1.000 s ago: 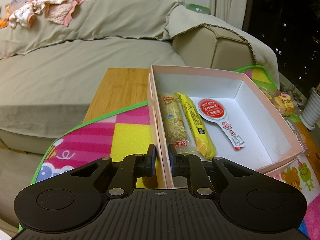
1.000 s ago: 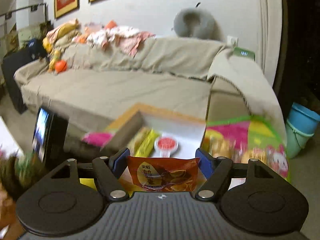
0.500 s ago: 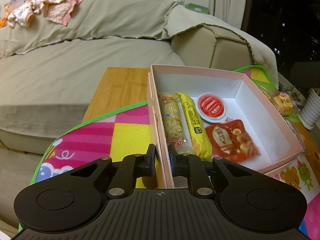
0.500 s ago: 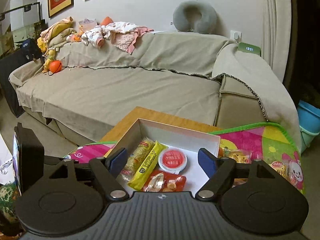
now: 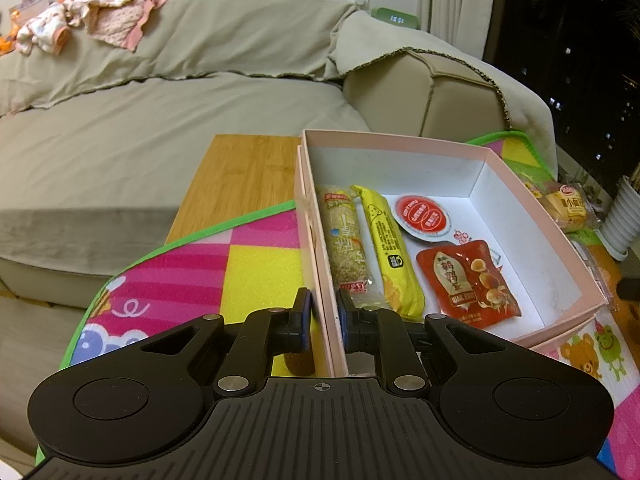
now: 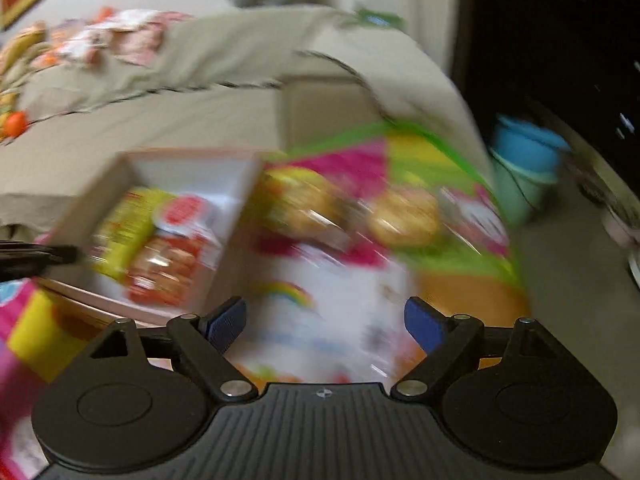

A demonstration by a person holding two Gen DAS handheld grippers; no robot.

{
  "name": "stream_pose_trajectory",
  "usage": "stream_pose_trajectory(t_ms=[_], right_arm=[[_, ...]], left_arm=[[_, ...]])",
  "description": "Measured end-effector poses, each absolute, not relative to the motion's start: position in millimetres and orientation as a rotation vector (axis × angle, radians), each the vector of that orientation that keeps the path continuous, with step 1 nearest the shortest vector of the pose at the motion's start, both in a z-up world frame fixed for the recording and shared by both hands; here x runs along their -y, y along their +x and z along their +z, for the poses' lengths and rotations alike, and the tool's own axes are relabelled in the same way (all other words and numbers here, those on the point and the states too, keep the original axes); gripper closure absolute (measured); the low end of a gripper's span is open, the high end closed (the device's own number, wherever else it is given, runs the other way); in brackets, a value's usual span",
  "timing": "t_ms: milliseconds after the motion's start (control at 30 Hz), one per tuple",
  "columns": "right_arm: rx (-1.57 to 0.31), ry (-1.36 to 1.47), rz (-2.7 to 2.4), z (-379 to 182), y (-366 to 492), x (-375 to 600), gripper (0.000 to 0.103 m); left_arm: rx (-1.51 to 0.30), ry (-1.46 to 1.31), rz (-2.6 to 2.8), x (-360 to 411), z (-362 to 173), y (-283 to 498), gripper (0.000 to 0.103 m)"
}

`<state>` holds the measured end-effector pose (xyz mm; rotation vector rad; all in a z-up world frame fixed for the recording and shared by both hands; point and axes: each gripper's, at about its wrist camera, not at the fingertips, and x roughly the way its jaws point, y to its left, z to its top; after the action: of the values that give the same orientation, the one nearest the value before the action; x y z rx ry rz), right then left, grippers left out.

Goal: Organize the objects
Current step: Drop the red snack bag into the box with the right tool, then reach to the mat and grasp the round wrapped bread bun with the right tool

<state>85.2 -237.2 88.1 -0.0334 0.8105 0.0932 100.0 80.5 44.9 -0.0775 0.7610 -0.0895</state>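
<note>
The left claw (image 5: 322, 318) pinches the pink box's (image 5: 532, 200) wall; the right claw (image 6: 325, 322) is opening, empty.

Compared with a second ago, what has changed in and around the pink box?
The right hand-held gripper let go of the red snack packet, which now lies in the pink box over the red-lidded cup's handle; its jaws are opening, empty, swinging toward the mat. The left hand-held gripper stays clamped on the box wall.
</note>
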Motion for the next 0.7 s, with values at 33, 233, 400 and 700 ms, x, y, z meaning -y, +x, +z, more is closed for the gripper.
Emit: stream_pose_trajectory(t_ms=[33, 233, 400, 700], right_arm=[[-0.82, -0.021, 0.075, 83.4, 84.1, 245.5, 0.016], [-0.844, 0.022, 0.029, 64.1, 84.9, 267.1, 0.016], [-0.818, -0.014, 0.023, 59.3, 99.1, 261.9, 0.016], [-0.754, 0.098, 0.161, 93.0, 185.3, 242.1, 0.016]], left_arm=[[-0.762, -0.077, -0.089, -80.5, 44.9, 99.9, 0.087], [-0.762, -0.076, -0.088, -80.7, 45.1, 99.6, 0.087], [-0.762, -0.075, -0.088, -80.7, 45.1, 99.5, 0.088], [-0.759, -0.072, -0.089, -81.9, 44.4, 97.5, 0.087]])
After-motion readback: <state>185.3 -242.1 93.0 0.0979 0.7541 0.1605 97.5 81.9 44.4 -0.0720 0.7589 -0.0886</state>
